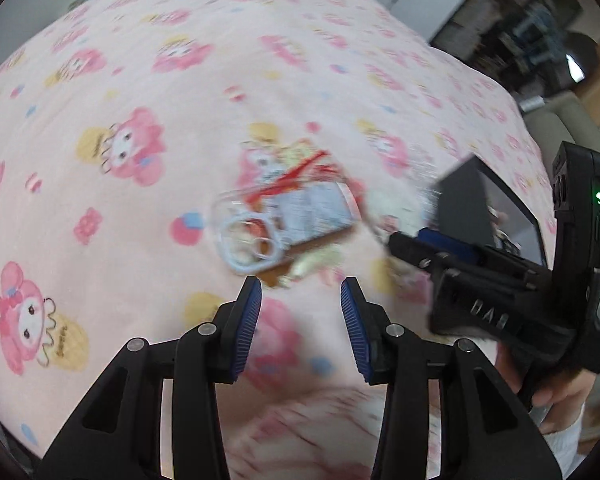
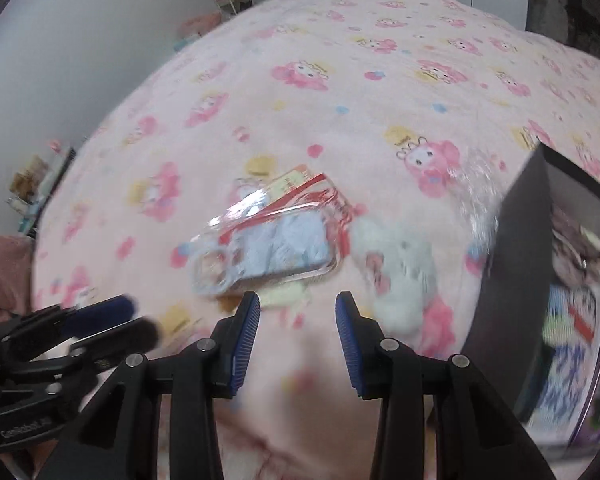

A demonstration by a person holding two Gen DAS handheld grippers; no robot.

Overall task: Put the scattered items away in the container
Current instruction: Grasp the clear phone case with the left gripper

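A light blue phone case in clear packaging with red stripes (image 1: 288, 212) lies on the pink cartoon bedspread (image 1: 120, 80), just ahead of my open, empty left gripper (image 1: 301, 294). It also shows in the right wrist view (image 2: 276, 248), just ahead of my open, empty right gripper (image 2: 298, 306). A white plush toy (image 2: 400, 276) lies right of the case. A black box container (image 2: 540, 300) with several items inside stands at the right; it also shows in the left wrist view (image 1: 484, 208). The right gripper's body (image 1: 500, 284) appears at right there.
A crinkled clear wrapper (image 2: 480, 188) lies by the box's far corner. A small yellowish item (image 2: 284, 296) peeks from under the case. Shelves and clutter (image 2: 36, 184) stand beyond the bed's left edge. The left gripper (image 2: 112, 322) shows at lower left.
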